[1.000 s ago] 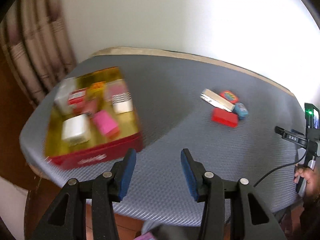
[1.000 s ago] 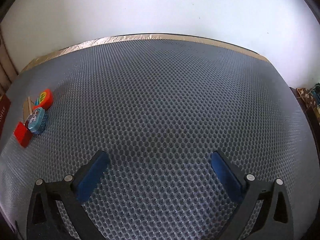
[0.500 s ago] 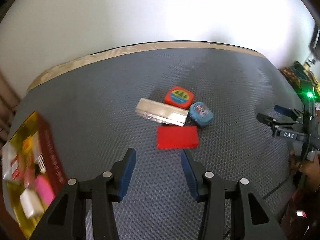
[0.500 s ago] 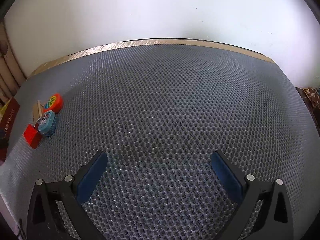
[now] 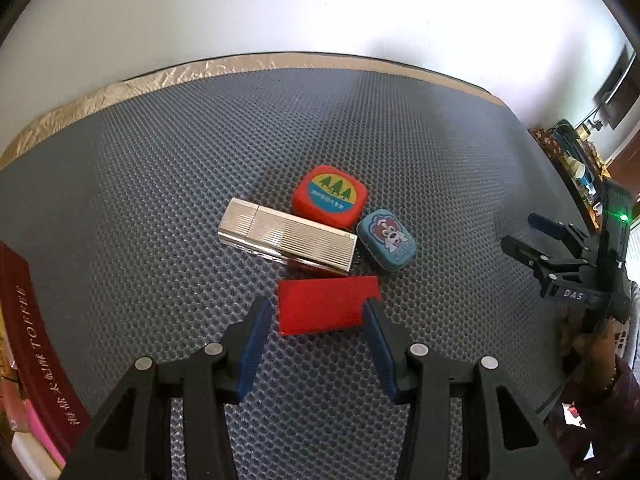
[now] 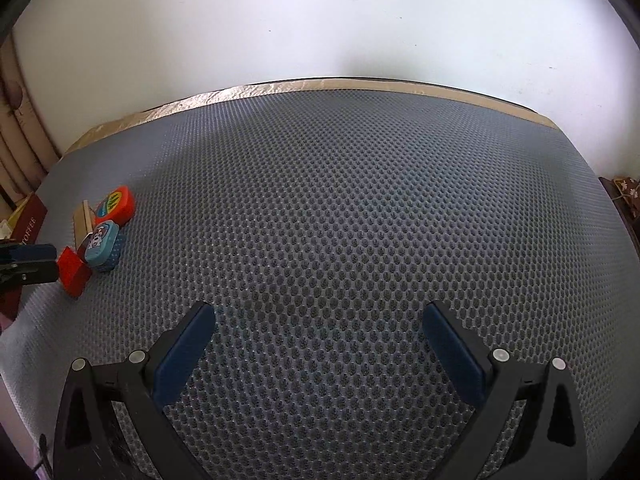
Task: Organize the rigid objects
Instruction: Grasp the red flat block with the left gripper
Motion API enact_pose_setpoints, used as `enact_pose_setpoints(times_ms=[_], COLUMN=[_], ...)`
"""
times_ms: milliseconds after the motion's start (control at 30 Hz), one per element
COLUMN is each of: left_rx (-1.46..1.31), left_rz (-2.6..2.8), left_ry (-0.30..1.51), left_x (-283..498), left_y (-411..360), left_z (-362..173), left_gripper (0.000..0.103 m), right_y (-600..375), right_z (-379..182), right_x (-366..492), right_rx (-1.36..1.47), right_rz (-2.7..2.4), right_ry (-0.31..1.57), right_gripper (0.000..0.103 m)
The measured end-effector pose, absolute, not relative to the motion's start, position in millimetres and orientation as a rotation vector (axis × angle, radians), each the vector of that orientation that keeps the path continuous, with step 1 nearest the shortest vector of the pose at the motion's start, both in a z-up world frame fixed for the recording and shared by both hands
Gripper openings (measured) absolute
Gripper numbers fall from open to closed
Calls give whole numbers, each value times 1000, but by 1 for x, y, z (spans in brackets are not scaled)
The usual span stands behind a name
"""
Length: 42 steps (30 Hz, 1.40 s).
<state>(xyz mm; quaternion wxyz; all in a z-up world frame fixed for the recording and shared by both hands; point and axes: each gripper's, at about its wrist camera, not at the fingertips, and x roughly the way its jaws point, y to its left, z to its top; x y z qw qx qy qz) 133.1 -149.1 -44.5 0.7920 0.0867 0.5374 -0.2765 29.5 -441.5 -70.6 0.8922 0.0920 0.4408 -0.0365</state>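
1. The flat red box lies on the grey honeycomb mat that covers the counter, with its near edge between the blue pads of the left gripper.
2. The left jaws are spread a little wider than the box; the left pad sits just beside its left edge and the right pad at its right corner. Whether either pad touches the box cannot be told.
3. Just behind the red box lies a ribbed silver case, set at a slant, its near edge very close to the box.
4. Behind the silver case sits a rounded red tin with three green trees on its lid, and just beside that, to the right, a small blue tin with a cartoon dog.
5. At the left edge of the left wrist view stands the dark red wall of a toffee box, with pink and white items inside it.
6. The right gripper hangs over bare mat well to the right of the cluster, its jaws spread wide with nothing between them.
7. In the right wrist view the four things show small at the far left, with the left gripper's finger beside the red box.
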Motion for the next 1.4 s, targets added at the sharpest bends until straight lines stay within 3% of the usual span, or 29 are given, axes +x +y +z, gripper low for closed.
enact_pose_setpoints(times_ms=[333,633,833,1400], left_rx=[97,115,305,595], left_rz=[-718,-888,-737,-812], left_ry=[1229,1204,1064,1229], left_x=[146,88,93,136], left_y=[-149,-168,-189,-254], left_z=[-59,-38,-19,-70], left_gripper=[55,55,55,55], right_y=[-440,-437,-437,-435], right_z=[-71,-72,-71,-73], right_x=[30,31,31,33], right_rx=[190,190,188,191], right_rz=[-77,-78,-81,-80], right_ry=[914,913,910,908], right_gripper=[103,103,103,103])
